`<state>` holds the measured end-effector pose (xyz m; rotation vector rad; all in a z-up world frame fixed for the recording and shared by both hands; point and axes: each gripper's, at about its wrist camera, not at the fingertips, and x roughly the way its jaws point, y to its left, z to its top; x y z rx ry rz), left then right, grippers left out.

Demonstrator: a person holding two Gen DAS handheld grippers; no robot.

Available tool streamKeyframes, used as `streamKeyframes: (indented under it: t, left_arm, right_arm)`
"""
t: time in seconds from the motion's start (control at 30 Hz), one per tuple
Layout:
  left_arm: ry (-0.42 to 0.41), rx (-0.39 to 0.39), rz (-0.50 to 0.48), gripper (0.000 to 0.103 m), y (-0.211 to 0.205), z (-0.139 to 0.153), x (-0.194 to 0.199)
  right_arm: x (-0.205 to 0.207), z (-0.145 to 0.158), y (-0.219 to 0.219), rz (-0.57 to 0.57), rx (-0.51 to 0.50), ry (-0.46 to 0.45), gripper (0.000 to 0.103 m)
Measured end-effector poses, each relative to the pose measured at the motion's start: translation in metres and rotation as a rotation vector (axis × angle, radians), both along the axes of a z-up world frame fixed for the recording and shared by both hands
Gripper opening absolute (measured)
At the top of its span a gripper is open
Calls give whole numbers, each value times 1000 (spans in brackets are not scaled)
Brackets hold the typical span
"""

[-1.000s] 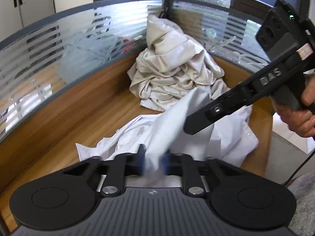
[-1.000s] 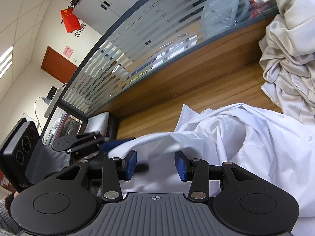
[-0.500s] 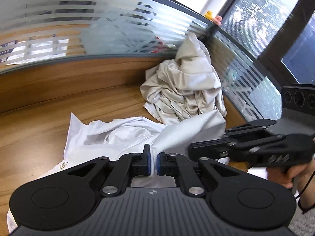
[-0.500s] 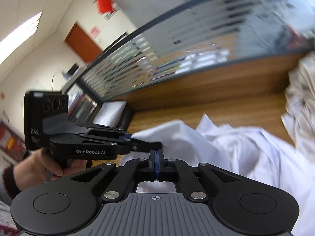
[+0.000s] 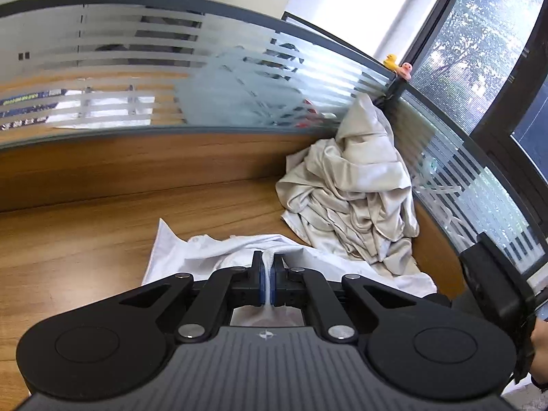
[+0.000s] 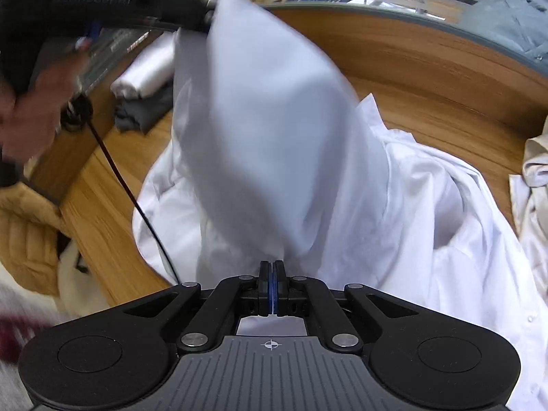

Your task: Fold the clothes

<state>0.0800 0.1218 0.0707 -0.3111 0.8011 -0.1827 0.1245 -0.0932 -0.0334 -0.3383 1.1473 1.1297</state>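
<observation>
Spanning a corner, wooden desk (image 5: 102, 226) below striped glass partition (image 5: 137, 68).

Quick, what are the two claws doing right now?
Left gripper: shut on the white shirt.
Right gripper: shut on the same white shirt.

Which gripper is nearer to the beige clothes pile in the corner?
Right, probably. The beige pile lies just beside the right gripper, past the white shirt it pinches. The left gripper, pinching the same shirt, sits farther along the desk.
</observation>
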Motion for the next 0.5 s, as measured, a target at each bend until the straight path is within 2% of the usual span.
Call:
streamKeyframes:
  t: [0.13,0.27,0.37,0.5]
  left_arm:
    - [7,-8,-5,3,-3,-1,-1]
    - [19,-25,-6,3,-3,-2,-2]
    - [26,-35,-15,3,-5,-4,-3]
    - [30,-29,-19,3,-9,-7,-6]
  right_arm:
    - [4,29,-9,-64,138,-3,3]
    - [17,54,-5,-157,252,-51,3]
    - [28,52,7,-191,255,-61,3]
    - [36,33,25,-185,189,-78,3]
